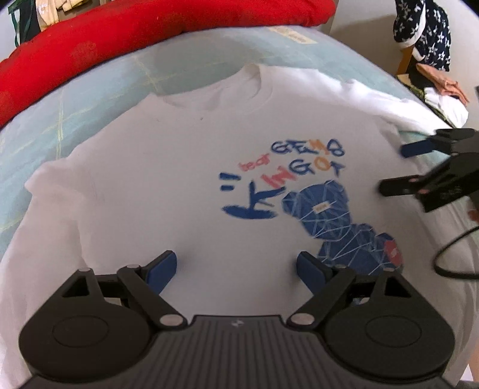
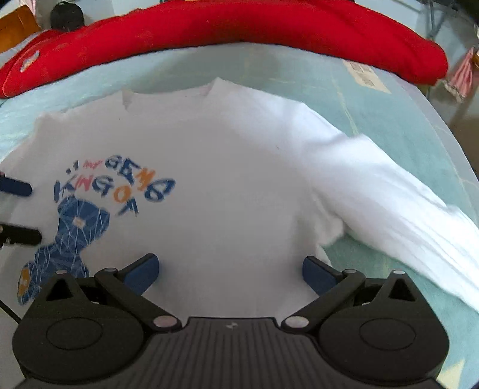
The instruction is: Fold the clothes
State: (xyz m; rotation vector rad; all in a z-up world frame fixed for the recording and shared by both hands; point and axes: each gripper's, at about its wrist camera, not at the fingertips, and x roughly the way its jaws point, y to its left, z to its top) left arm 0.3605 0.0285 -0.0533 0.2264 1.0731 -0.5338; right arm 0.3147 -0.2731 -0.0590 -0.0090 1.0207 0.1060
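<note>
A white long-sleeved shirt (image 1: 167,167) with a blue bear print (image 1: 332,221) lies face up on a pale blue sheet, collar away from me. It also shows in the right wrist view (image 2: 239,179), its right sleeve (image 2: 389,203) stretched out to the side. My left gripper (image 1: 236,269) is open and empty over the shirt's lower body. My right gripper (image 2: 230,272) is open and empty over the shirt's right side; it also shows in the left wrist view (image 1: 398,167). The left gripper's fingers (image 2: 18,209) show at the left edge of the right wrist view.
A red cushion (image 1: 149,33) lies along the far edge of the pale blue sheet (image 2: 389,125). A pile of clothes (image 1: 443,98) and a dark patterned garment (image 1: 425,27) stand at the far right. A black cable (image 1: 449,254) hangs at right.
</note>
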